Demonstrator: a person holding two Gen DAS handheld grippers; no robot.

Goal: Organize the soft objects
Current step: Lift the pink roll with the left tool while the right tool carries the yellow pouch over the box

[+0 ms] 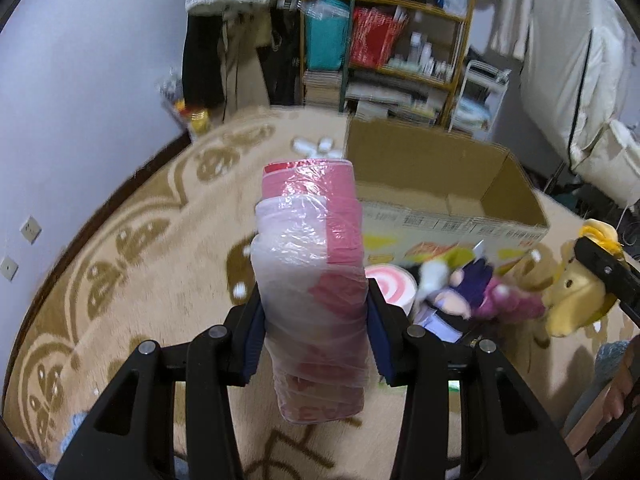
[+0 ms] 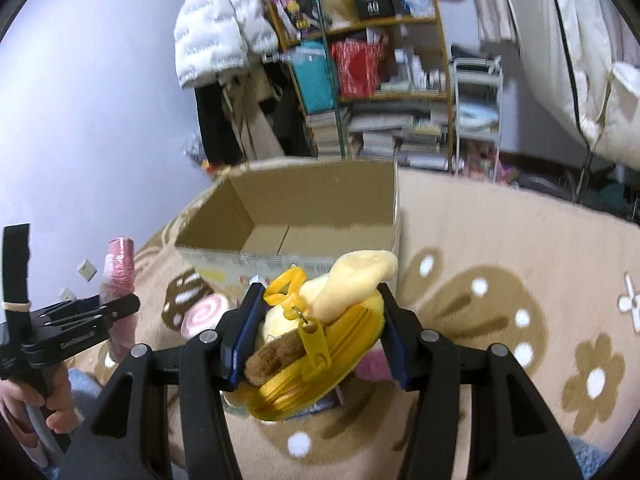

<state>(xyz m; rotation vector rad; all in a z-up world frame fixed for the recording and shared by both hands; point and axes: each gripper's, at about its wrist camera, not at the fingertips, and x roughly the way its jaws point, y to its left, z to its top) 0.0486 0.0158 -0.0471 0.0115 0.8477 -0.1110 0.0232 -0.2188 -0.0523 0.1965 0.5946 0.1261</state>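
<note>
Both grippers loaded: left gripper jaws pinch the plastic-wrapped pink roll mid-length so it stands upright; right gripper jaws squeeze the yellow plush pouch. Both sit off the rug, aimed at the open cardboard box ahead, likely the drop target.

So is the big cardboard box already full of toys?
No, the cardboard box looks empty in the right wrist view; only its bare brown walls and floor show inside.

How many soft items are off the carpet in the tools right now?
2. The plastic-wrapped pink roll is in the left tool; the yellow zippered plush pouch is in the right tool. Others lie by the cardboard box.
</note>
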